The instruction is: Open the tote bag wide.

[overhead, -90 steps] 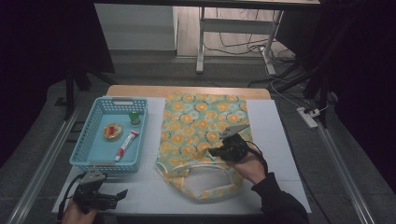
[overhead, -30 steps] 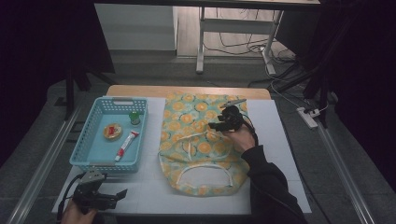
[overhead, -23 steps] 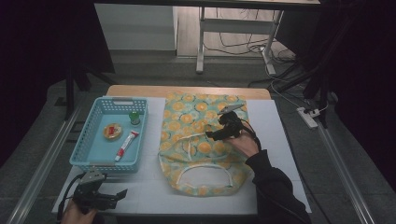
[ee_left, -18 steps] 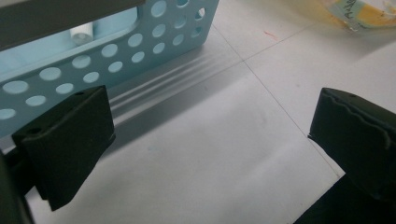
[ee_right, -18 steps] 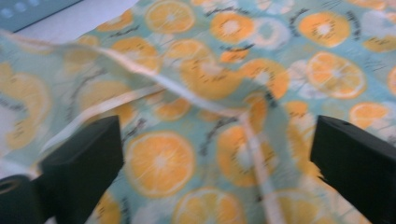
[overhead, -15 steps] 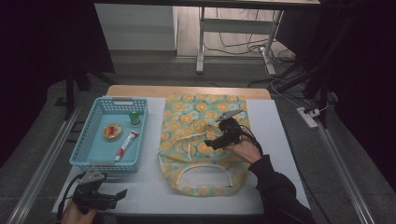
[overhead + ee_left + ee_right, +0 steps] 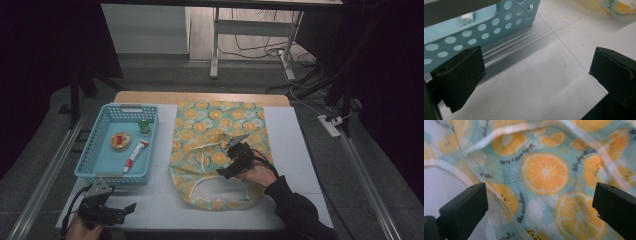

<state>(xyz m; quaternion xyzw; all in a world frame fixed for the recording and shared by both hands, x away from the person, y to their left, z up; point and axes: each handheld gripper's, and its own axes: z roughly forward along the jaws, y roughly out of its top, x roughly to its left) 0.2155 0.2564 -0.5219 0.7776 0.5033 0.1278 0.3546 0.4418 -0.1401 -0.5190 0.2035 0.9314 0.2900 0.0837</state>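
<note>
A flat, pale-blue cloth bag printed with orange slices (image 7: 216, 145) lies under the right gripper (image 7: 229, 169), whose jaws gape, empty.

The tote bag (image 7: 215, 125) is a cloth bag printed all over with orange slices and white flowers on a pale green-blue ground, with short lines of dark script between the fruits (image 7: 544, 175). It lies flat on the tabletop, about midway between the left and right edges, its closed bottom at the far edge and its open mouth turned toward the near edge. The mouth gapes in a wide oval, the near rim curving out toward the near edge. Its pale cream handles (image 7: 202, 155) lie loose on the cloth just behind the mouth, looped and slightly rumpled, and the fabric there is wrinkled.
</note>
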